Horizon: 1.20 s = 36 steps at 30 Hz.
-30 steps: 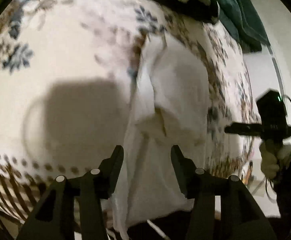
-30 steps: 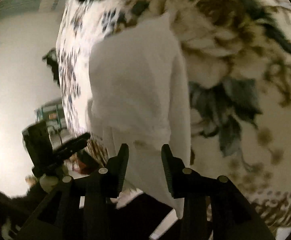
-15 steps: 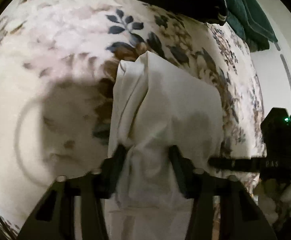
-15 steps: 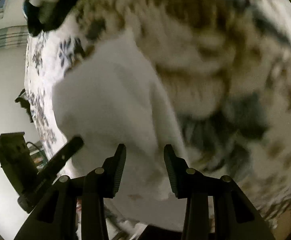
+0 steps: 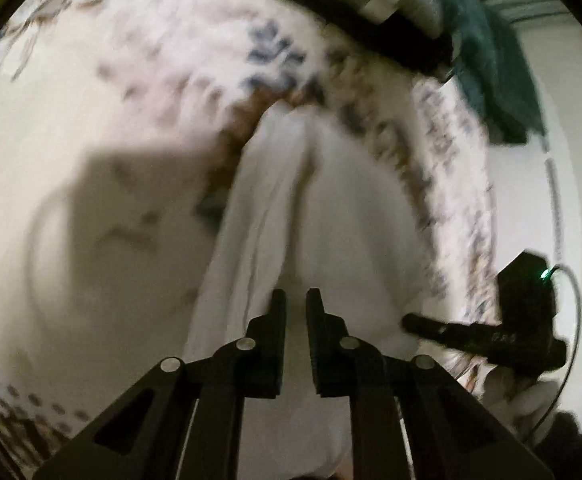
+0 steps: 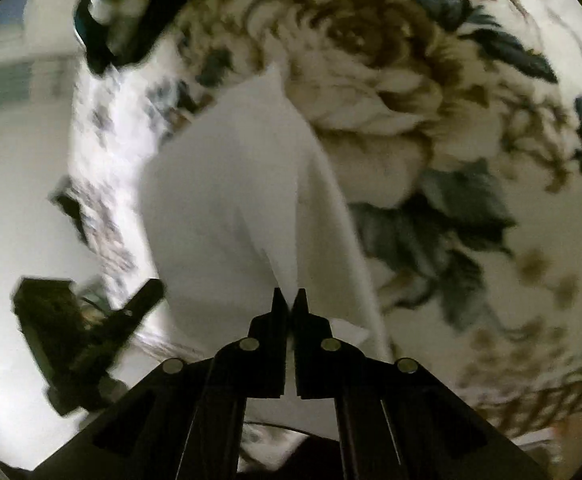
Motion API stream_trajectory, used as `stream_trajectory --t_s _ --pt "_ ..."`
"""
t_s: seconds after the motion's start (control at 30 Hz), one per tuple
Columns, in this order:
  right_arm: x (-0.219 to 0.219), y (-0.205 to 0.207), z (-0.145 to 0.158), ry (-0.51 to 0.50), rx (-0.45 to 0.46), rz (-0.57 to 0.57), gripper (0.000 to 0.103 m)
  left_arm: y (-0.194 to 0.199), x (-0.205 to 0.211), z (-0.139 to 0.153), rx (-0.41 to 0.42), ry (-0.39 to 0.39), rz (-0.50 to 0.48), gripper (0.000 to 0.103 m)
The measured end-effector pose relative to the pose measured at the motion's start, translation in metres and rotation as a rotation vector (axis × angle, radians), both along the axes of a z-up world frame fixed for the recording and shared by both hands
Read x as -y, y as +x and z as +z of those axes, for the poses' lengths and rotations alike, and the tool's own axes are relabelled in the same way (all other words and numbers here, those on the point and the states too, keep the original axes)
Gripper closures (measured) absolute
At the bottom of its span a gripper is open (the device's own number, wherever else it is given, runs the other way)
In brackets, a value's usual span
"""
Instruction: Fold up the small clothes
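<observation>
A small white garment [image 5: 351, 216] lies on the floral bedspread [image 5: 131, 92], partly folded with a long crease down it. My left gripper [image 5: 296, 298] is shut on the garment's near edge, with cloth pinched between the narrow jaws. My right gripper [image 6: 289, 298] is shut on the garment [image 6: 231, 184] at its near right edge, and a ridge of cloth rises into the jaws. Each gripper shows in the other's view: the right one [image 5: 435, 326] beside the garment's right side, the left one [image 6: 147, 292] at its left side.
A stack of folded dark and striped clothes [image 5: 371, 4] lies at the far end of the bed, with dark green cloth [image 5: 487, 56] beside it. The stack also shows in the right wrist view [image 6: 119, 12]. The bed's edge [image 5: 479, 216] runs along the garment's right side.
Both grippers have closed from open onto the garment's near edge. The views have shifted and blurred with motion, and the cloth is drawn up into ridges at the jaws.
</observation>
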State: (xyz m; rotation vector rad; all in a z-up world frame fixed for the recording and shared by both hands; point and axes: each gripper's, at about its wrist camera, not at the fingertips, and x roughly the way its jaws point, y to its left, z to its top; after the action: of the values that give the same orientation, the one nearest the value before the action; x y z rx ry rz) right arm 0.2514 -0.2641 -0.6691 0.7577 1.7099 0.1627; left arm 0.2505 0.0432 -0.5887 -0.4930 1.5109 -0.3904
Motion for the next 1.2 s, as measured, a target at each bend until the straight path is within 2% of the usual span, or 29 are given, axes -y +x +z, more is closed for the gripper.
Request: stream_trajectory --t_s 0.03,0.07,0.13,0.23,0.3,0.33,0.4,0.5,0.57,0.7,0.77,0.9,0.97,1.0,1.03,1.2 --pt "0.0 -0.001 -0.005 -0.021 -0.044 0.022 0.081 -0.001 -0.002 -0.003 -0.013 0.029 -0.007 0.094" --pt "0.003 -0.003 -0.006 -0.055 -0.064 0.018 0.077 -0.001 -0.004 -0.002 -0.01 0.051 -0.013 0.094" --pt "0.01 -0.004 0.004 -0.067 -0.035 -0.021 0.075 0.001 -0.01 0.009 0.028 0.059 -0.012 0.089" --pt "0.017 -0.003 0.028 -0.045 0.076 -0.089 0.075 0.007 -0.006 0.031 0.115 0.043 -0.019 0.072" --pt "0.012 -0.001 0.037 -0.003 0.134 -0.114 0.075 0.01 0.004 0.041 0.164 0.04 -0.038 0.049" --pt "0.007 0.001 0.035 0.015 0.138 -0.105 0.075 0.011 0.015 0.045 0.191 0.043 -0.062 0.047" --pt "-0.009 0.003 0.021 0.031 0.118 -0.063 0.075 0.01 0.031 0.038 0.196 0.068 -0.109 0.047" --pt "-0.02 -0.014 0.003 -0.054 0.034 -0.012 0.075 -0.003 0.049 0.004 0.141 0.18 -0.193 0.047" --pt "-0.025 -0.029 0.0 -0.088 0.003 0.001 0.075 -0.014 0.046 -0.011 0.098 0.186 -0.204 0.047" --pt "-0.033 -0.063 -0.005 -0.088 -0.076 0.044 0.075 -0.031 0.032 -0.011 0.084 0.175 -0.196 0.047" --pt "-0.032 -0.074 0.0 -0.067 -0.08 0.031 0.075 -0.038 0.028 -0.008 0.075 0.184 -0.198 0.047" --pt "-0.001 -0.078 0.038 -0.042 0.043 -0.089 0.075 -0.048 0.012 0.005 0.089 0.176 -0.171 0.047" --pt "0.011 -0.071 0.044 -0.044 0.081 -0.109 0.071 -0.053 0.002 0.012 0.105 0.185 -0.135 0.047" --pt "0.015 -0.069 0.044 -0.052 0.077 -0.109 0.061 -0.056 -0.003 0.013 0.102 0.177 -0.117 0.047" --pt "0.02 -0.07 0.042 -0.059 0.072 -0.11 0.058 -0.062 -0.012 0.013 0.094 0.174 -0.089 0.047" --pt "0.029 -0.105 0.018 -0.047 -0.029 -0.054 0.057 -0.1 -0.044 0.001 0.018 0.122 0.0 0.047"
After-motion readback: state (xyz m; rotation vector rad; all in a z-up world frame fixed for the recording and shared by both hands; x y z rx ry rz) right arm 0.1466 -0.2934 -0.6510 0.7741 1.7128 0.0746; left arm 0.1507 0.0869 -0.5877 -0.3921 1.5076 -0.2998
